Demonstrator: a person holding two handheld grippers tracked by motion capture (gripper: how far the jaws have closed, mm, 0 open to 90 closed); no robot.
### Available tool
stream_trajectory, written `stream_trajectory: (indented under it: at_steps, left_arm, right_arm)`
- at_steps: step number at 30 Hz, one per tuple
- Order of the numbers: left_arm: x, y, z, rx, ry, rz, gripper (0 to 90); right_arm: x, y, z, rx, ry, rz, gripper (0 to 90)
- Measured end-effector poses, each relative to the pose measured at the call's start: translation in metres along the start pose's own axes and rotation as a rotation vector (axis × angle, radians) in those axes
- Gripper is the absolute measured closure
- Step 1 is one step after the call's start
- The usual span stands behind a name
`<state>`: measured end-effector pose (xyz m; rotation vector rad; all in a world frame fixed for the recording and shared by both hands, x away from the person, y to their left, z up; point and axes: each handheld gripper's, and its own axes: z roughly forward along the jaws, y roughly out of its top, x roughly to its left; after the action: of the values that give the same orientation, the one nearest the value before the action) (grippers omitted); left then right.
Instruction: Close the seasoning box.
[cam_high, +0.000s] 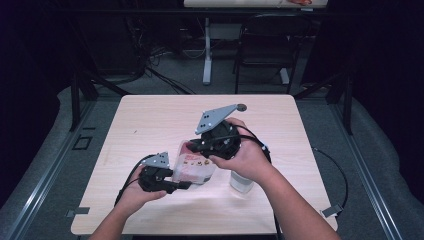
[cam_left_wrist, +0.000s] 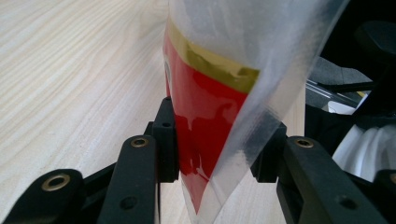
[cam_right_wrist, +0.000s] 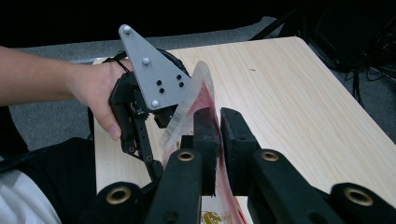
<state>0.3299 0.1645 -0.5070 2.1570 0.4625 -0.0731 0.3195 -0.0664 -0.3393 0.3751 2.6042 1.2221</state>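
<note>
A clear plastic pouch (cam_high: 196, 166) with a red and gold label stands tilted above the table (cam_high: 150, 120), between both hands. My left gripper (cam_high: 183, 185) is shut on the pouch's lower end; in the left gripper view its pads (cam_left_wrist: 167, 140) press the red panel (cam_left_wrist: 205, 116) from both sides. My right gripper (cam_high: 194, 145) comes down on the pouch's upper edge. In the right gripper view its jaws stand slightly apart, with the thin edge of the pouch (cam_right_wrist: 201, 88) running through the narrow gap at the right gripper (cam_right_wrist: 219, 119). The left gripper (cam_right_wrist: 161, 116) shows beyond, under its grey plate.
A small pale container (cam_high: 242, 181) stands on the table just beside my right wrist. The table's far half is bare light wood. A chair (cam_high: 265, 45) and a desk leg stand beyond the far edge. A cable (cam_high: 340, 175) hangs off the table's right side.
</note>
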Motion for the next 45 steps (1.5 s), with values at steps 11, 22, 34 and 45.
stream_trajectory:
  at_steps: [11, 22, 34, 45]
  left_arm:
    - [0.002, -0.001, -0.002, 0.011, -0.004, -0.006, 62.9]
    - [0.002, -0.001, -0.004, 0.03, 0.008, -0.005, 63.2]
    - [0.002, -0.002, -0.002, 0.064, 0.005, 0.007, 63.6]
    - [0.002, -0.001, -0.006, 0.081, 0.017, 0.009, 64.4]
  right_arm:
    - [-0.004, -0.008, -0.006, -0.013, -0.007, 0.015, 76.1]
    - [-0.009, -0.027, -0.014, -0.032, -0.032, 0.051, 73.9]
    - [-0.012, -0.048, -0.018, -0.05, -0.041, 0.07, 77.6]
    - [-0.012, -0.064, -0.018, -0.082, -0.057, 0.071, 87.5]
